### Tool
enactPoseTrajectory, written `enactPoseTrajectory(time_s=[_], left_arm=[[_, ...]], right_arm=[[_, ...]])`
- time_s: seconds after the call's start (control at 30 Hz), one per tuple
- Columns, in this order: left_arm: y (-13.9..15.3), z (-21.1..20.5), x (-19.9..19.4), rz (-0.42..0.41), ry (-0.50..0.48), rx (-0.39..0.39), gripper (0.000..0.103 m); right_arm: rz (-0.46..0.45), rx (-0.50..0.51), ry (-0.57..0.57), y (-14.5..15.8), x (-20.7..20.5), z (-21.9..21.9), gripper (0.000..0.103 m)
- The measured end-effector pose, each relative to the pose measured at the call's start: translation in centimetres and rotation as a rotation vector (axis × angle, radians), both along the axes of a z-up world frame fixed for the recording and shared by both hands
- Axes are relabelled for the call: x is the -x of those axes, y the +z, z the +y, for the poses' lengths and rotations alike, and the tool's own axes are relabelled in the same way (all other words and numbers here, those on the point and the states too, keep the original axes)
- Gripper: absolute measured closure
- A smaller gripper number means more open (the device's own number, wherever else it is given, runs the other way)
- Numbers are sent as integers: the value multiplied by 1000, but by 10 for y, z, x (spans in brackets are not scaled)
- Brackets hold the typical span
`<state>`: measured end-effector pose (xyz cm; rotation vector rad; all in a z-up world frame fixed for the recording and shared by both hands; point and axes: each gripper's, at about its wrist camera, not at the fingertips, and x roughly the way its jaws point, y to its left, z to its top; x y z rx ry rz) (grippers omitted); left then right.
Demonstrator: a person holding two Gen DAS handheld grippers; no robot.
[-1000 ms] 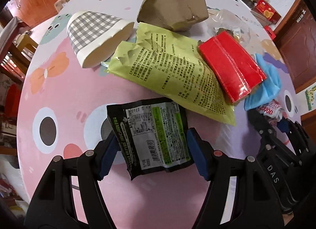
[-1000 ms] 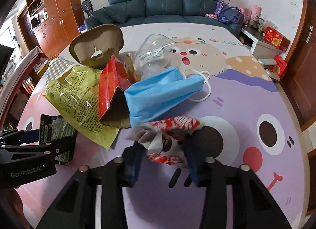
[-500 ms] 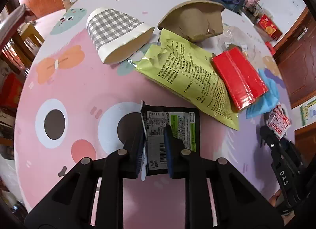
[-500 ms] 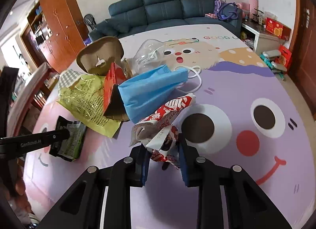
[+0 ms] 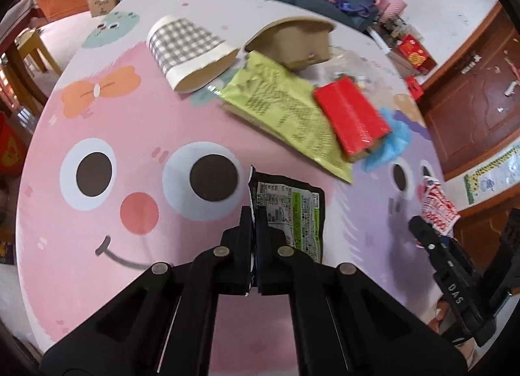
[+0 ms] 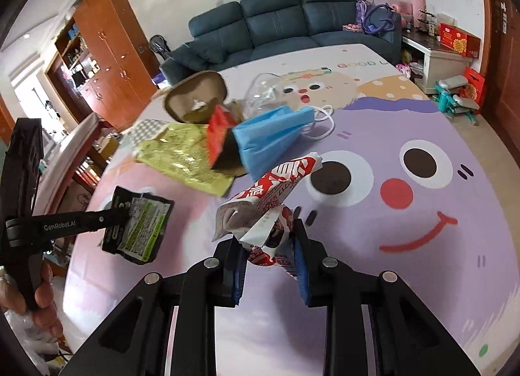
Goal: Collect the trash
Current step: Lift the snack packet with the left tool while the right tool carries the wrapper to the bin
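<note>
Now the left gripper (image 5: 255, 230) pinches the black packet (image 5: 294, 213) tight, lifted above the mat (image 5: 107, 239), while the right gripper (image 6: 269, 246) clamps the red wrapper (image 6: 276, 194) near the trash pile.

The counter (image 5: 107, 282) is covered in a cartoon print: a pink smiling face with white-and-brown eyes and red cheeks, adjoined by a lilac face of the same pattern. An orange bow and a mint figure are printed at the far edge. The paper cup (image 5: 191, 51) is patterned in grey-and-white gingham with a cream rim. The moulded tray (image 5: 295, 41) is plain brown. The large bag (image 5: 286, 113) is yellow-green with dark print. The box (image 5: 352, 114) is red. The face mask (image 6: 269, 139) is blue with white loops. The pouch (image 5: 294, 213) is black with a white and green label. The crumpled wrapper (image 6: 269, 204) is red and white. Blue pads are fitted inside the black jaws.
</note>
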<state>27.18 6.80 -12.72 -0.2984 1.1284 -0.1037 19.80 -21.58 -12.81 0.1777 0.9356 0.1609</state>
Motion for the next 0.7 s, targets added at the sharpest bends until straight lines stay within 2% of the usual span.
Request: enactPoseTrajectory(time_s=[0.3,0.53,0.7], left_arm=[[42,-25,65,-64,-110,35,103],[49,-52,120,-73,-206,55,103],[48,-71,162,-88,-303,33,103]], right_arm=[[-23,-44,43,32,66,12,78],[-5,-38,73,45,127,17,78],[42,-26,85,41,182,17,78]])
